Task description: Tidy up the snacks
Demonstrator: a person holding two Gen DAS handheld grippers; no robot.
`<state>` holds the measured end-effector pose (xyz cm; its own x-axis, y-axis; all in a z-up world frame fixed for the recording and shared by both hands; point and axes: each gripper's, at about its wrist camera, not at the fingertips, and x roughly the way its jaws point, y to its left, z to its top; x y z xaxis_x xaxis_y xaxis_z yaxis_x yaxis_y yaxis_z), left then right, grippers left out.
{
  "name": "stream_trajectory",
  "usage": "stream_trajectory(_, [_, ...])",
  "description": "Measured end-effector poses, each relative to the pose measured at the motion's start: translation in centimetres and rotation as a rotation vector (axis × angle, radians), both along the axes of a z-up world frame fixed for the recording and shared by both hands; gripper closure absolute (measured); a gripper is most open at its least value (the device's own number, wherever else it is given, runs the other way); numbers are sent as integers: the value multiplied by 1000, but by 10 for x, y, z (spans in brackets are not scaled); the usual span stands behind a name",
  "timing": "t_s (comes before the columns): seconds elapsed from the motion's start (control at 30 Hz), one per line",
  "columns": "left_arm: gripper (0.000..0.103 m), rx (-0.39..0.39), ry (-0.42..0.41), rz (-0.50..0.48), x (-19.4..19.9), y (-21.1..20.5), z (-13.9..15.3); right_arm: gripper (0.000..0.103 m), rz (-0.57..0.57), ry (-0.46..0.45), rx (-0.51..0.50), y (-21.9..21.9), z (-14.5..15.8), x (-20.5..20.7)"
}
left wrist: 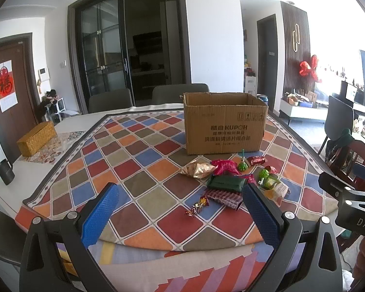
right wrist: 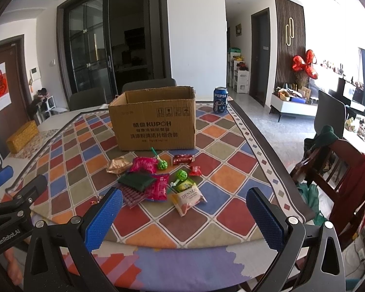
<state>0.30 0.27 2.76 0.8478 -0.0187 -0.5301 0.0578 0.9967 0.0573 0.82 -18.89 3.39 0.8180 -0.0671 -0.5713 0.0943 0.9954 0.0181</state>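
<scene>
An open corrugated cardboard box [right wrist: 155, 119] stands on the desk [right wrist: 231, 177] toward its far edge, printed "KUPOH" with lines of Chinese characters below and handling symbols above. Just beside it, at the far right corner, stands a blue "PEPSI" can [right wrist: 220, 100].

The desk carries a cloth in a diamond check of red, orange, blue and olive with a dark border. The snacks lie in a loose pile on it between the box and the near edge. There is a crinkled gold foil wrapper [right wrist: 118, 166], a pink packet [right wrist: 143, 164], a flat dark green pouch [right wrist: 136, 182] lying partly on a pink-red packet [right wrist: 159, 187], and a ribbed purple-red wrapper [right wrist: 132, 196]. Two round green lollipops [right wrist: 162, 165] lie there too, with a dark red bar [right wrist: 182, 159], a small red sweet [right wrist: 195, 170], a green sachet [right wrist: 186, 185] and a pale packet reading "DENMA" [right wrist: 188, 198]. A small twisted foil candy [left wrist: 198, 206] lies apart, nearest the near edge.

The left gripper [left wrist: 180, 210] hovers over the near edge, jaws spread wide and holding nothing; its blue pads are dimpled rubber. The right gripper [right wrist: 183, 215] is likewise spread and bare, hanging above the near edge, just short of the pile. Its side reads "GenRobot.AI".

At the far left corner lie a woven yellow box [left wrist: 36, 137] and a black mug [left wrist: 4, 174].
</scene>
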Motion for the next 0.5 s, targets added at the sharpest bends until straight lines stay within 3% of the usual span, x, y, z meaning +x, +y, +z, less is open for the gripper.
stream_trajectory(0.5, [3, 7, 54, -11, 17, 3, -28, 1, 84, 65, -18, 11, -21, 20])
